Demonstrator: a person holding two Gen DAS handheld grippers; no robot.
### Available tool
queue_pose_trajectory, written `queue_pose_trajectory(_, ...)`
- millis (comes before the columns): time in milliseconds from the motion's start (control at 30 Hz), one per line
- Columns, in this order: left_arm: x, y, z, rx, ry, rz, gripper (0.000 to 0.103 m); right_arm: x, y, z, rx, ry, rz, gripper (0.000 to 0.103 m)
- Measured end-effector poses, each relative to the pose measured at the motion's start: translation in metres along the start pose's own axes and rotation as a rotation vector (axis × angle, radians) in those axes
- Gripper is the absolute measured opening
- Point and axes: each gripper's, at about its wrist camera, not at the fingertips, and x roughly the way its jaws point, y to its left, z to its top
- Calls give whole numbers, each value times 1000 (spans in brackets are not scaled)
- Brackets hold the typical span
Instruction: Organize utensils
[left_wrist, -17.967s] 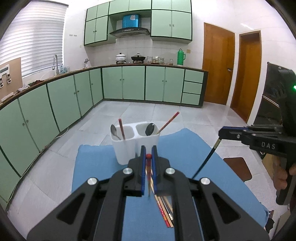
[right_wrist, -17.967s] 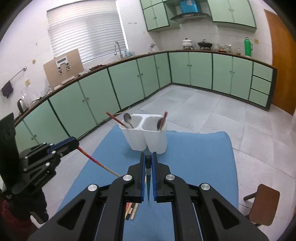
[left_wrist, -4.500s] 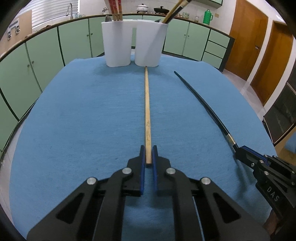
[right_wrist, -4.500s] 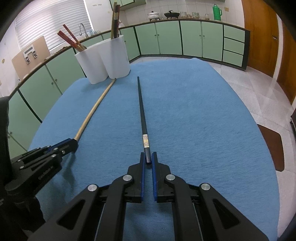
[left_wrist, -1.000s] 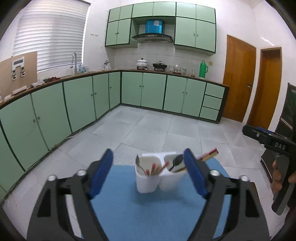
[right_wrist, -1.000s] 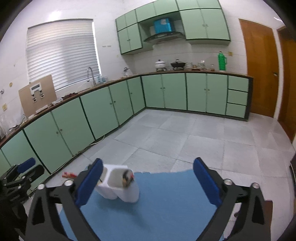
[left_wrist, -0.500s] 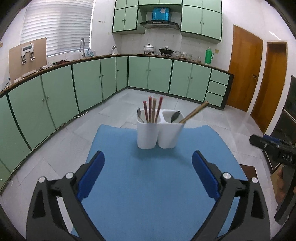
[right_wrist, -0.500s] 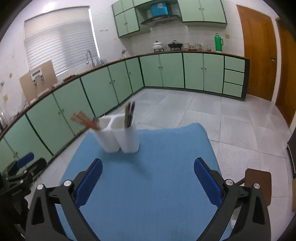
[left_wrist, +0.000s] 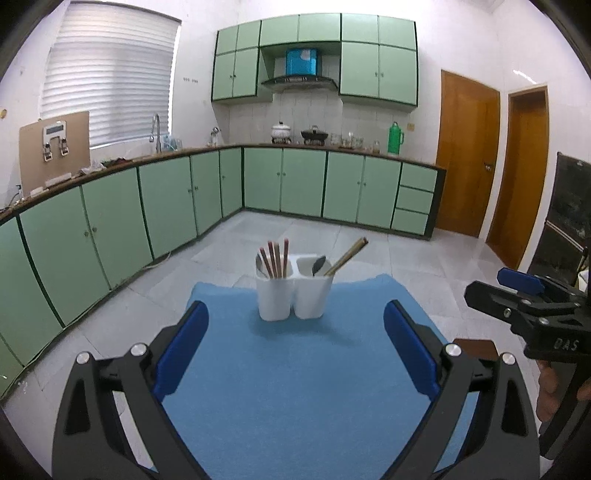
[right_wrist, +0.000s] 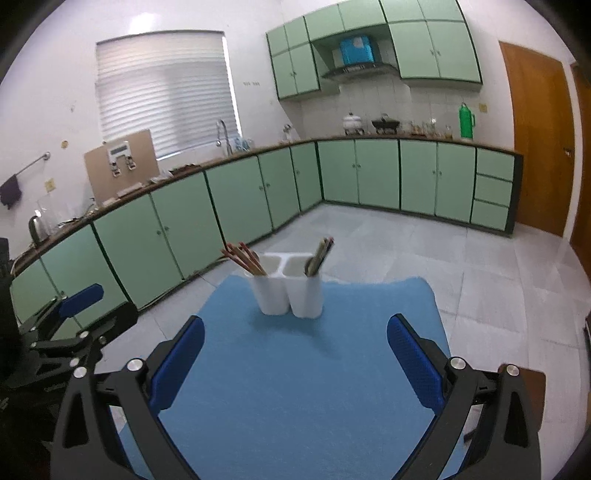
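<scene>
Both hand-held grippers wide open, holding nothing.
My left hand-held gripper (left_wrist: 295, 343) and right hand-held gripper (right_wrist: 295, 354) hover above the blue-clothed tabletop (left_wrist: 295, 387); the white two-compartment plastic utensil holder (left_wrist: 293, 295) stands at its far end, filled with chopsticks and spoons.

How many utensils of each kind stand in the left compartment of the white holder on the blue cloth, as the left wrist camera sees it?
Red chopsticks: 4
Spoon: 1
Total: 5, all in the left compartment of the white holder.
</scene>
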Motion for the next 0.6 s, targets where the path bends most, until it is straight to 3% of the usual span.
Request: queue_pose_trajectory(600,-41,0,8,-4,-66,8,93,-28,24,8,-61,-57,-6,97)
